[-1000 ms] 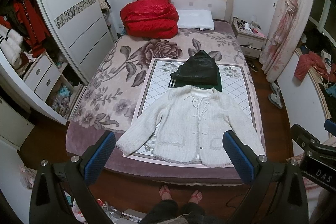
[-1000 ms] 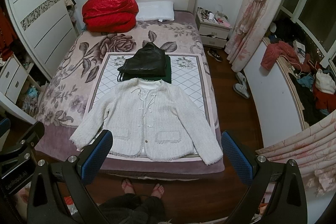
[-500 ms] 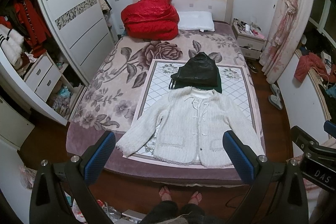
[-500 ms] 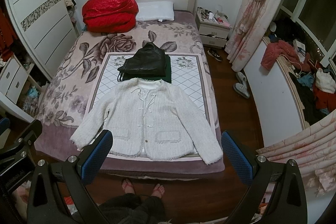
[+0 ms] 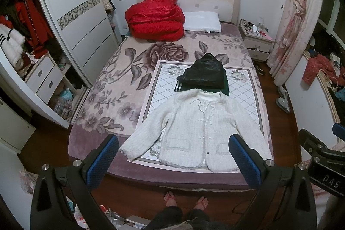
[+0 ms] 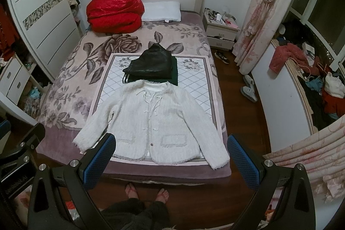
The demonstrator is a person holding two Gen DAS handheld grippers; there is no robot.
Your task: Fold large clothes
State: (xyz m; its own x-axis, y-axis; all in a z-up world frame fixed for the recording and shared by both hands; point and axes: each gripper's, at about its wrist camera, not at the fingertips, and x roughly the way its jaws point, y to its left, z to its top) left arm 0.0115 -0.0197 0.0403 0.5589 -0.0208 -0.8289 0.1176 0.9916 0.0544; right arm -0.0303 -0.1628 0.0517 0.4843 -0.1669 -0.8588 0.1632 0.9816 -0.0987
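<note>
A home bedroom: bed [image 5: 120, 70], pillow [image 5: 202, 21], wardrobe [image 5: 73, 14], curtains [image 5: 295, 21].

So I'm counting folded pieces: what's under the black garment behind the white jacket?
Under the black garment a dark green piece and a white-striped edge show; anything beneath is covered.

Looking down over a bed [image 5: 101, 87] under a rose-patterned blanket. At centre, lying flat and front-up on a white diamond-pattern mat [image 5: 243, 92]: a white tweed jacket [image 5: 194, 133], sleeves spread toward 8 and 4 o'clock, hem toward 6 o'clock. Touching its collar at 12 o'clock, a folded black leather garment [image 5: 204, 74] stacked on something dark green. Farther toward 12 o'clock, a red quilt [image 5: 155, 18] bundled beside a white pillow [image 5: 202, 21] at the headboard. At 6 o'clock, left gripper [image 5: 173, 157] held above the bed's foot, blue-padded fingers [image 5: 101, 163] spread wide, gripping nothing. At 9 o'clock, a white wardrobe [image 5: 75, 14]; at 2 o'clock, a floral curtain [image 5: 295, 21].
</note>
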